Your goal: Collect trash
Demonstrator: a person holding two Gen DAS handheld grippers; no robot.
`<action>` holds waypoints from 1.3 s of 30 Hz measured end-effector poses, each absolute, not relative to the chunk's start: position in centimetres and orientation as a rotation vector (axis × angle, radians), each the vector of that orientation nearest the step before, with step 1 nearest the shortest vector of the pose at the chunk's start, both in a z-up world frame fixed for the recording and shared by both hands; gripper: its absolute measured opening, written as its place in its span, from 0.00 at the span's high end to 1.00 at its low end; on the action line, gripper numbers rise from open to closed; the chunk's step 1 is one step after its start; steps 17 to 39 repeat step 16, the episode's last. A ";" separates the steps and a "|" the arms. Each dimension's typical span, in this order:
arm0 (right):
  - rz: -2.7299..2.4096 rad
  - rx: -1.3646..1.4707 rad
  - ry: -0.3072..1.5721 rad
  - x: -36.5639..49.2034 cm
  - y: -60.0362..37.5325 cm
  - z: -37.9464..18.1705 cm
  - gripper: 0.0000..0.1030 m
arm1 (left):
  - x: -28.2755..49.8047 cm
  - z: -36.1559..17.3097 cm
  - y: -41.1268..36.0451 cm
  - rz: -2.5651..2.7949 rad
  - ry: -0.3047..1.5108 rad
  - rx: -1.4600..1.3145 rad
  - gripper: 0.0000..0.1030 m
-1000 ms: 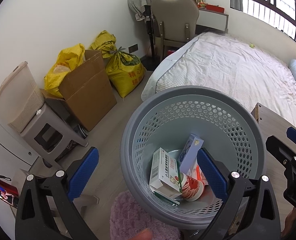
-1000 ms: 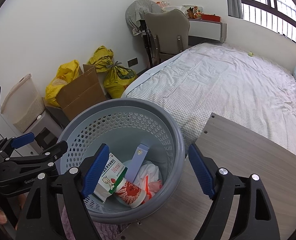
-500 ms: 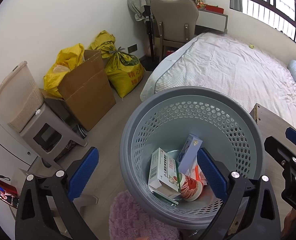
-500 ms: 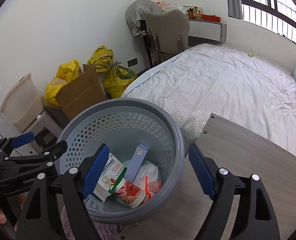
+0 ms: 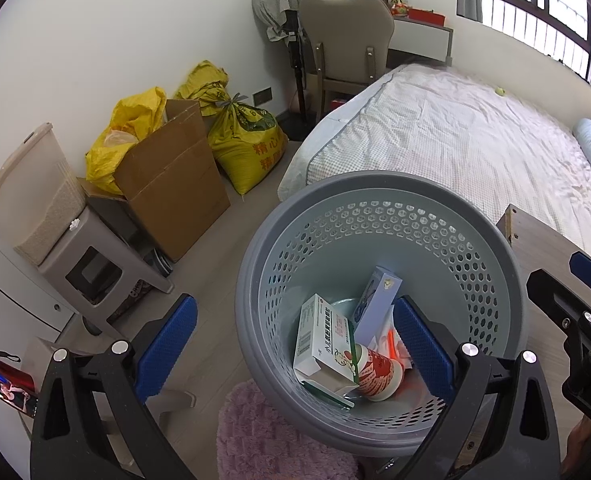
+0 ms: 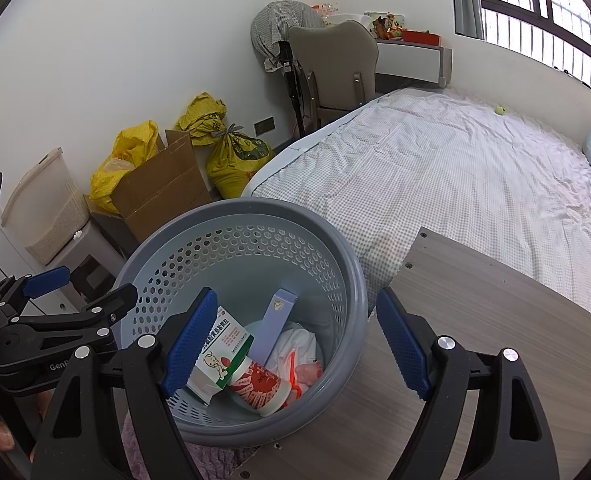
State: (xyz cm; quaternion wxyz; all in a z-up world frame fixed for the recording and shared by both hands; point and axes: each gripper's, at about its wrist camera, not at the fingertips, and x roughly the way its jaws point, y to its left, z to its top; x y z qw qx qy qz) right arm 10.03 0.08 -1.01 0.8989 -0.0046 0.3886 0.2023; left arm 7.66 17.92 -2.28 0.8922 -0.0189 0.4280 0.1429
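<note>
Both grippers, left point(image 5: 291, 348) and right point(image 6: 295, 340), hung empty with fingers wide above the basket point(image 6: 343, 264), trash point(image 6: 255, 384) lying low at centre frame.

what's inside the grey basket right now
The grey basket holds a green-and-white box, a tall lilac box, a red-patterned paper cup and white crumpled wrapping. Anything beneath them is covered.

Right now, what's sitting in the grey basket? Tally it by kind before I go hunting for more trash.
Cardboard boxes: 2, a green and white medicine box and a tall pale blue box
Paper cups: 1, the red patterned cup on its side
White wrapper or bag with red-orange parts: 1, crumpled
Total: 4 things that I can make out in the basket
</note>
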 end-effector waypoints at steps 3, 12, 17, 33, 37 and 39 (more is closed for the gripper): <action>0.418 -0.010 0.804 10.0 0.1 -1.0 0.24 | 7.7 -2.3 17.8 0.294 0.888 -0.040 0.06; 0.419 -0.010 0.803 10.1 0.1 -0.9 0.24 | 7.6 -2.4 17.6 0.293 0.888 -0.042 0.06; 0.419 -0.009 0.801 10.1 0.1 -0.8 0.24 | 7.6 -2.3 17.7 0.293 0.888 -0.041 0.06; 0.419 -0.009 0.801 10.1 0.1 -0.8 0.24 | 7.6 -2.3 17.7 0.293 0.888 -0.041 0.06; 0.419 -0.009 0.801 10.1 0.1 -0.8 0.24 | 7.6 -2.3 17.7 0.293 0.888 -0.041 0.06; 0.419 -0.009 0.801 10.1 0.1 -0.8 0.24 | 7.6 -2.3 17.7 0.293 0.888 -0.041 0.06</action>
